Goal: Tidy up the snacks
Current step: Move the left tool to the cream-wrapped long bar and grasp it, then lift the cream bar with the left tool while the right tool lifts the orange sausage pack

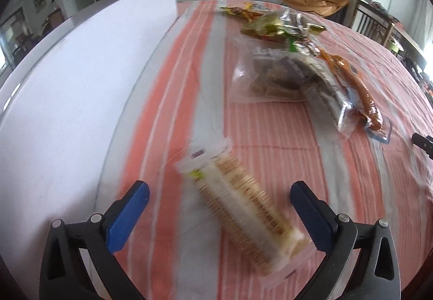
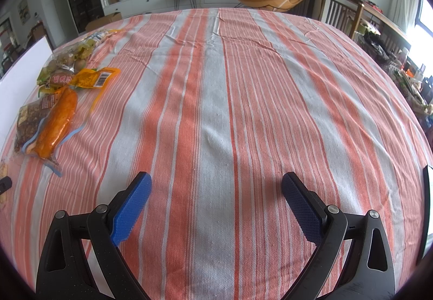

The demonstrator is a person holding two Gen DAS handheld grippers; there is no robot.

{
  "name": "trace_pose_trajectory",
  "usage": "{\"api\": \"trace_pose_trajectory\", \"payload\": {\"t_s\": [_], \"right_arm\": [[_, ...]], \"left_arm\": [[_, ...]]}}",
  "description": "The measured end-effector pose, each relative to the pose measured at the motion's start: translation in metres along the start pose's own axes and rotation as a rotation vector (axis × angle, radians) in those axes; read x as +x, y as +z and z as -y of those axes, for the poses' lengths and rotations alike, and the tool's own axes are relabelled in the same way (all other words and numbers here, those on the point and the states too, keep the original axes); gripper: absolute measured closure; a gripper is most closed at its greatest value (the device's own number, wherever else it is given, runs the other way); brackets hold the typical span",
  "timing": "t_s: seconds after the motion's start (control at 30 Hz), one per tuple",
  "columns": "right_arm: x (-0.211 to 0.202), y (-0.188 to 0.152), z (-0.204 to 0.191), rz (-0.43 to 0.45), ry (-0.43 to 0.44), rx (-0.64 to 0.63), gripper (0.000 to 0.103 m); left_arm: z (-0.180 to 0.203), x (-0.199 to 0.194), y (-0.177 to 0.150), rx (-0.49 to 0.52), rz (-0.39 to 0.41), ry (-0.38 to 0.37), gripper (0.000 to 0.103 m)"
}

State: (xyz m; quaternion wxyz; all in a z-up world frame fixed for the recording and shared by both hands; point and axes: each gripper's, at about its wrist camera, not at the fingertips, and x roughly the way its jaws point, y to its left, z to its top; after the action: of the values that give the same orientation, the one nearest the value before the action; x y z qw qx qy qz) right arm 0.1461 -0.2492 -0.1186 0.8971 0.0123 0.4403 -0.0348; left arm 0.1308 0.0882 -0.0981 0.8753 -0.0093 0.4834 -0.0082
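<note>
In the left wrist view, my left gripper [image 1: 219,190] is open, its blue pads on either side of a clear cracker packet [image 1: 240,218] that lies on the striped cloth, blurred by motion. Beyond it lies a pile of snacks: a clear bag of dark biscuits [image 1: 286,78], an orange sausage pack [image 1: 360,94] and green-yellow packets [image 1: 273,26]. My right gripper [image 2: 216,181] is open and empty over bare cloth. The sausage pack [image 2: 56,121] and the other snacks [image 2: 67,61] lie at the far left of the right wrist view.
A large white box [image 1: 81,78] stands along the left side of the table. The striped cloth [image 2: 243,83] covers the whole table. The tip of the other gripper [image 1: 423,141] shows at the right edge. Chairs and a TV stand are beyond the table.
</note>
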Motion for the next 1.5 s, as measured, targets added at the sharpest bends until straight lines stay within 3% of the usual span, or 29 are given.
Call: {"api": "trace_pose_trajectory", "payload": {"t_s": [0.5, 0.57, 0.6, 0.63, 0.7, 0.8, 0.87, 0.97, 1.0, 1.1, 1.17, 1.2, 1.23, 1.27, 1.3, 1.43, 1.47, 1.5], "right_arm": [[-0.001, 0.002, -0.001, -0.029, 0.001, 0.02, 0.005], [-0.009, 0.006, -0.006, -0.05, 0.149, 0.136, 0.005], [-0.012, 0.009, -0.016, -0.052, 0.292, 0.193, 0.005], [-0.012, 0.013, -0.027, -0.059, 0.345, 0.2, 0.006], [-0.006, 0.026, -0.069, -0.091, 0.395, 0.135, 0.008], [0.022, 0.046, -0.131, -0.155, 0.4, 0.028, 0.004], [0.028, 0.053, -0.159, -0.114, 0.271, -0.097, 0.023], [0.02, 0.051, -0.152, -0.119, 0.283, -0.078, 0.047], [0.015, 0.046, -0.142, -0.143, 0.313, -0.08, 0.048], [-0.007, 0.021, -0.11, -0.182, 0.315, -0.133, 0.048], [-0.021, 0.004, -0.088, -0.209, 0.322, -0.122, 0.042], [-0.026, 0.0, -0.077, -0.215, 0.347, -0.094, 0.038], [-0.029, -0.002, -0.066, -0.222, 0.367, -0.058, 0.037], [-0.029, -0.001, -0.057, -0.229, 0.376, -0.029, 0.028], [-0.028, 0.001, -0.054, -0.232, 0.369, -0.014, 0.022], [-0.021, 0.011, -0.067, -0.276, 0.326, 0.005, 0.019], [-0.019, 0.009, -0.077, -0.299, 0.31, -0.03, 0.013], [-0.019, 0.006, -0.097, -0.298, 0.25, -0.144, 0.016]], "left_arm": [[-0.009, -0.007, -0.011, -0.029, 0.057, 0.021, 0.0], [-0.008, -0.007, -0.012, -0.03, 0.058, 0.021, 0.0], [-0.008, -0.007, -0.012, -0.03, 0.058, 0.022, 0.0], [-0.009, -0.007, -0.012, -0.03, 0.058, 0.021, 0.0], [-0.009, -0.007, -0.012, -0.03, 0.058, 0.021, 0.0], [-0.009, -0.007, -0.012, -0.03, 0.057, 0.021, 0.0], [-0.009, -0.008, -0.013, -0.03, 0.055, 0.025, 0.0], [-0.009, -0.013, -0.018, -0.038, 0.042, 0.037, 0.001], [-0.01, -0.015, -0.02, -0.043, 0.039, 0.035, 0.002], [-0.006, -0.02, -0.022, -0.029, 0.043, 0.02, 0.016], [-0.002, -0.023, -0.021, -0.009, 0.06, 0.005, 0.038], [0.001, -0.023, -0.019, -0.001, 0.068, -0.001, 0.044], [0.003, -0.023, -0.018, 0.008, 0.073, -0.009, 0.059], [0.005, -0.023, -0.015, 0.02, 0.076, -0.015, 0.072], [0.005, -0.023, -0.013, 0.027, 0.07, -0.021, 0.072], [-0.003, -0.027, -0.015, -0.006, 0.06, -0.078, 0.073], [-0.006, -0.028, -0.018, -0.015, 0.059, -0.093, 0.073], [-0.008, -0.031, -0.02, -0.026, 0.057, -0.109, 0.073]]}}
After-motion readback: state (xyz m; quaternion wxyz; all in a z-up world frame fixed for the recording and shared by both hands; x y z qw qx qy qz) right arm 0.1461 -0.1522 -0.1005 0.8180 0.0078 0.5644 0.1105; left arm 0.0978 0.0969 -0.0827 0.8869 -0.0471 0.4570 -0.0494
